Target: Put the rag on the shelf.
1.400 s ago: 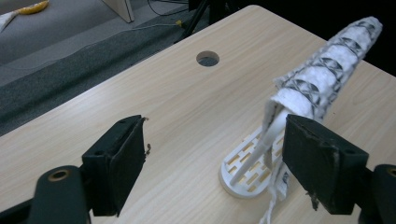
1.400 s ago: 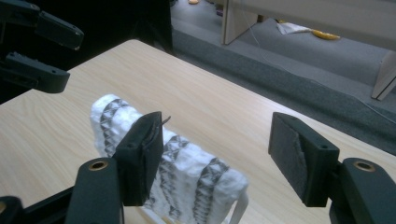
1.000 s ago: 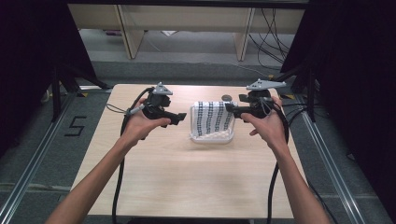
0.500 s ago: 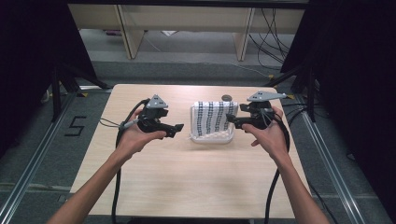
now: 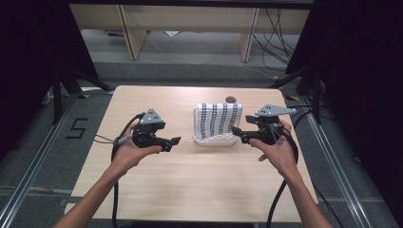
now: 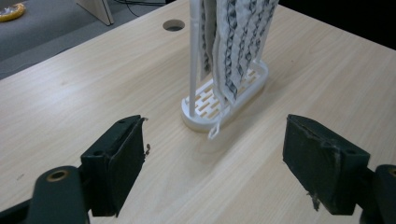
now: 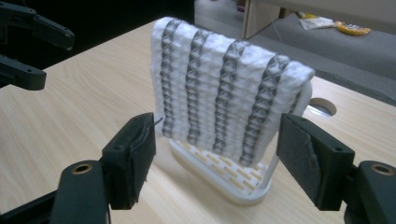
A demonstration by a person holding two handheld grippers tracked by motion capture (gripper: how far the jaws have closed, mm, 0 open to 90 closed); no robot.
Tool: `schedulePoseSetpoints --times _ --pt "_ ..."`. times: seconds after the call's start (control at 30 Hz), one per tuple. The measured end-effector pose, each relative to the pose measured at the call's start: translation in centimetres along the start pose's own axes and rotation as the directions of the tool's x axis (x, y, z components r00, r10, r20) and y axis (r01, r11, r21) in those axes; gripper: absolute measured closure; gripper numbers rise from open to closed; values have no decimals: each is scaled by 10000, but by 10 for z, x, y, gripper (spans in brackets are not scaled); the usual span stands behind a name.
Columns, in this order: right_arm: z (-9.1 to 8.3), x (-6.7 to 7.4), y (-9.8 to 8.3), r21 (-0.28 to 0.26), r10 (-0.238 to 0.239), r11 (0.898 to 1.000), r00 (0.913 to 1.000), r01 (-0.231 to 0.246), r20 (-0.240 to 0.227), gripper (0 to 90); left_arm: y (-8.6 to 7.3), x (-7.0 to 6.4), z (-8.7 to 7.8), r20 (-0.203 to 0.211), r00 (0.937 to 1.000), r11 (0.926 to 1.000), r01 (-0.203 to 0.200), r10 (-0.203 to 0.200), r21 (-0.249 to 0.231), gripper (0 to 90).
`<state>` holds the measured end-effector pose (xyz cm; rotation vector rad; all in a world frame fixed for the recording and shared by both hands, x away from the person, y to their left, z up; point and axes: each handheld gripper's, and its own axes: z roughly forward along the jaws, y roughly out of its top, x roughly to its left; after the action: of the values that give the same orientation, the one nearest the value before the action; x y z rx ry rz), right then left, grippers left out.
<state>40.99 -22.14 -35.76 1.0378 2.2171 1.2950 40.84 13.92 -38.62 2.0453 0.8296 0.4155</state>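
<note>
A white cloth with dark woven stripes (image 5: 218, 119) hangs over a small white slatted rack (image 5: 215, 141) at the middle of the wooden table. My left gripper (image 5: 175, 141) is held open a short way left of the rack, jaws pointing at it and empty. In the left gripper view the rack (image 6: 243, 91) stands end-on ahead of the open gripper (image 6: 217, 140). My right gripper (image 5: 236, 132) is open just right of the rack, close to the cloth's edge. In the right gripper view the cloth (image 7: 224, 93) faces the wide-open gripper (image 7: 219, 135), apart from both pads.
A round cable hole (image 5: 231, 99) lies in the table behind the rack. The table top (image 5: 199, 190) stretches bare toward the near edge. Black cables trail from both grippers off the front. Grey floor with a "5" mark (image 5: 76, 128) lies to the left.
Both hands have drawn back toward the near edge. The left gripper has moved away from the rack to the left; the right stays beside the cloth. Both jaws remain open.
</note>
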Motion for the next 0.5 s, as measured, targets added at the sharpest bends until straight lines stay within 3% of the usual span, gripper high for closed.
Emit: schedulePoseSetpoints --times 0.43,0.47,0.5 --pt "-4 10 -29 18 145 9999 9997 -145 -178 291 -32 -9 -8 148 9998 9999 93 -92 -41 204" --pt "-6 10 -31 33 -79 10000 9998 80 -165 283 -37 -9 -10 190 9998 10000 46 -45 -23 203" --pt "-7 12 -34 3 116 9999 9997 -116 -215 280 -37 -9 -10 190 9998 10000 46 -45 -23 203"
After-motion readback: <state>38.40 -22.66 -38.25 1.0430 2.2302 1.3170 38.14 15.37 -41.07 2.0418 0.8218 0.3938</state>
